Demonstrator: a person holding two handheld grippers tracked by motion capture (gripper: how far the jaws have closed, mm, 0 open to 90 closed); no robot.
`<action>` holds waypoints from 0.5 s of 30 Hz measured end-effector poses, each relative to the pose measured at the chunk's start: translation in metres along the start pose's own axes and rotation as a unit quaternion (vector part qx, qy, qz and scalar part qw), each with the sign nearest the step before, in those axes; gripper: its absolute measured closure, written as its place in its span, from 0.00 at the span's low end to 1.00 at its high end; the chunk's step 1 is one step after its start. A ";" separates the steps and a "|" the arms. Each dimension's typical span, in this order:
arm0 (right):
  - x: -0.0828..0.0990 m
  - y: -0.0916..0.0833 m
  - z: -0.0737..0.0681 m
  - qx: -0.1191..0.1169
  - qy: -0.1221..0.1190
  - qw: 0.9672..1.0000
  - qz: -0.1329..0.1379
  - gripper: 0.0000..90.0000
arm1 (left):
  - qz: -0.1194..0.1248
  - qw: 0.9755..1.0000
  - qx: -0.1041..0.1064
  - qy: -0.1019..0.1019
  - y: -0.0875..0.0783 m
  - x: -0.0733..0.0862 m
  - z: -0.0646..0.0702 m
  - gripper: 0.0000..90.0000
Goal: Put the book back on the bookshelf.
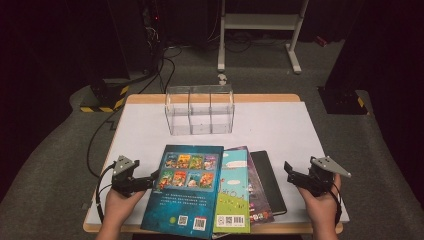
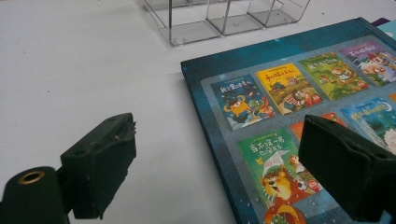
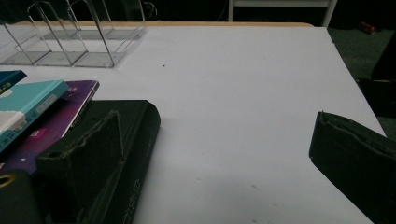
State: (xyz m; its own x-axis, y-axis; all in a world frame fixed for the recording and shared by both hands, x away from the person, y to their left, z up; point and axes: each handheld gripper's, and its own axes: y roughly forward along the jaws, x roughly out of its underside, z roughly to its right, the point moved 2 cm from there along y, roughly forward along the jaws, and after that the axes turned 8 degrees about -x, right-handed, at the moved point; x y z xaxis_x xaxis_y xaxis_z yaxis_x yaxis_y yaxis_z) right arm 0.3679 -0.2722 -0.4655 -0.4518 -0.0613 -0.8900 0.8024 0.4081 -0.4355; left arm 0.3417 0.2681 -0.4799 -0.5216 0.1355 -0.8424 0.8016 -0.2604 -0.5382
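nothing is filed yet: the clear rack [image 1: 199,110] at the far middle of the table [image 1: 300,130] stands with all its slots bare, and the four books lie fanned in a stack at the near edge, between my two hands. so the whole job looks to be ahead of me, each book to be lifted and stood in a slot.

my left gripper [image 1: 150,181] is released, jaws wide, straddling the left edge of the blue book [image 1: 184,187] that lies on top; one jaw is over the cover, the other over bare table, and neither pad presses on it as far as i can tell. my right gripper [image 1: 295,177] is released too, holding nothing, just beside the black book [image 3: 122,163] at the right of the stack, with white table between its jaws.

the blue book lies flat, back cover up, its long axis running from the near edge toward the rack, leaning a little to the right at its far end. the barcodes sit at the near end. under it a light book [image 1: 234,190] and a purple one [image 1: 257,197] lie the same way, slightly splayed.
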 end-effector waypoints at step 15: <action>0.000 -0.002 -0.003 -0.004 -0.017 1.000 0.008 0.10 | -0.009 1.000 0.004 -0.004 0.001 0.001 -0.001 0.13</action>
State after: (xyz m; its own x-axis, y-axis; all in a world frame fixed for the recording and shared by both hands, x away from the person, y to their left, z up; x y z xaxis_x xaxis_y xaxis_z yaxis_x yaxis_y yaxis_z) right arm 0.3653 -0.2700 -0.4639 -0.4257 -0.0852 -0.9008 0.8064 0.4159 -0.4204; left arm 0.3419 0.2688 -0.4812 -0.5380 0.1319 -0.8326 0.7900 -0.2656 -0.5526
